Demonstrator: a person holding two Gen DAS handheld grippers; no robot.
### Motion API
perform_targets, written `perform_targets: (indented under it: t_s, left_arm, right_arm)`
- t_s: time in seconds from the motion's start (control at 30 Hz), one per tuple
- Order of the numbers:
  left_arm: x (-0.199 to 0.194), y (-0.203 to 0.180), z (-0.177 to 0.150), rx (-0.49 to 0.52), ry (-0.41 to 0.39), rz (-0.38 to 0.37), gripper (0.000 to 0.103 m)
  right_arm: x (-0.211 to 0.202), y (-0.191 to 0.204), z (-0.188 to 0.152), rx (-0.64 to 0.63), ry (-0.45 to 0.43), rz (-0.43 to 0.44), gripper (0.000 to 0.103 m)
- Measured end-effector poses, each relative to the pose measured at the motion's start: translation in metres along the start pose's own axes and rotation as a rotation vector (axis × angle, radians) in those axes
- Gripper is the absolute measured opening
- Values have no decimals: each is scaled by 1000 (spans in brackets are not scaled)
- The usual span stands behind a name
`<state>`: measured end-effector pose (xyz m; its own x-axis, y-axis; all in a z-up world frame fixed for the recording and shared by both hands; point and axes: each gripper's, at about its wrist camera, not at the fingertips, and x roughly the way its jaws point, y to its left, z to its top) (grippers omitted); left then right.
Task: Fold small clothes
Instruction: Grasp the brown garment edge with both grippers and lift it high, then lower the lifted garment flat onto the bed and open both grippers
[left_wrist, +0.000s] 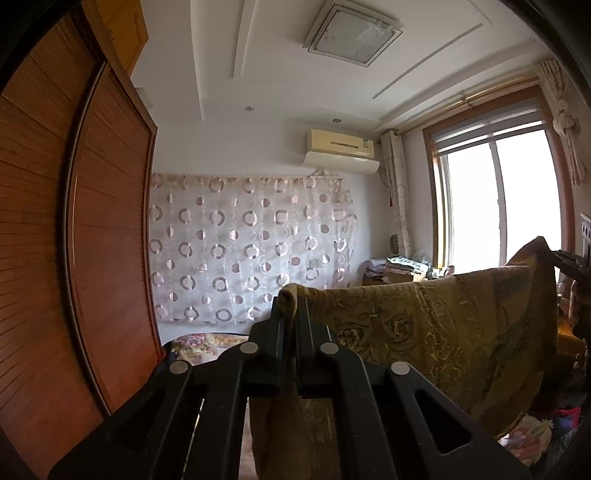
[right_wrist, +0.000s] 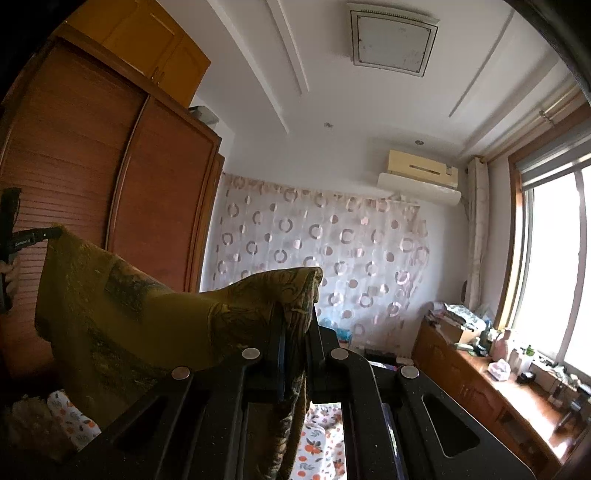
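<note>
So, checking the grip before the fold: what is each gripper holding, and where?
Both hold one olive patterned cloth: left gripper and right gripper each pinch an upper corner.

Legible text: none; one small white label on the left gripper (seen from the right wrist) is too blurred to read.

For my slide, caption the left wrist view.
Left gripper and right gripper hold a patterned olive cloth stretched between them.

Black tool, round silver rivets
</note>
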<state>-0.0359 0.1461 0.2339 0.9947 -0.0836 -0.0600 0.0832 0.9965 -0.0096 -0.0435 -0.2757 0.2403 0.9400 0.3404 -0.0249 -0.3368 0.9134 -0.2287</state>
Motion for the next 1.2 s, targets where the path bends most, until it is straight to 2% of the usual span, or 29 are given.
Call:
perform_targets:
  t_s: [0.13,0.2,0.37,0.43,0.57,0.73,0.93,1.03,1.1,1.13,1.17,1.2]
  left_arm:
    - [35,8,-17,-23,43,24,5]
    - [67,10,-35,-23,94,47,5]
    - [155,17,-94,-11,240,90,5]
    - [194,19,-122,-1,311,102,5]
    - [252,22,-162,-15,403,97,5]
    - [296,19,-183,-10,460,114,5]
    - [326,23,-202,8,539,97,5]
    - [330,25,-210,15,574,120,17]
    - [326,30,-213,4,571,120,40]
    - [323,32,-215,-6,574,111,43]
    - [319,33,-216,-15,584,102,45]
    - [315,34,-218,-20,597,98,51]
  right_arm:
    - [48,-2,-9,-11,92,-25,7]
    - [80,-2,-20,-6,160,-22,7]
    - [169,2,-73,-3,334,-5,7]
    - [201,5,-94,0,380,3,8]
    - [263,8,-126,49,481,3,8]
    - [316,5,-140,47,565,-18,8]
    - [344,2,-141,87,647,-12,8]
    - [344,8,-144,70,680,-45,18]
    - [346,7,-146,72,702,-52,28]
    - [345,6,-146,79,716,-52,40]
    - [346,5,-147,85,719,-52,46]
    - [344,4,-147,95,718,-46,46]
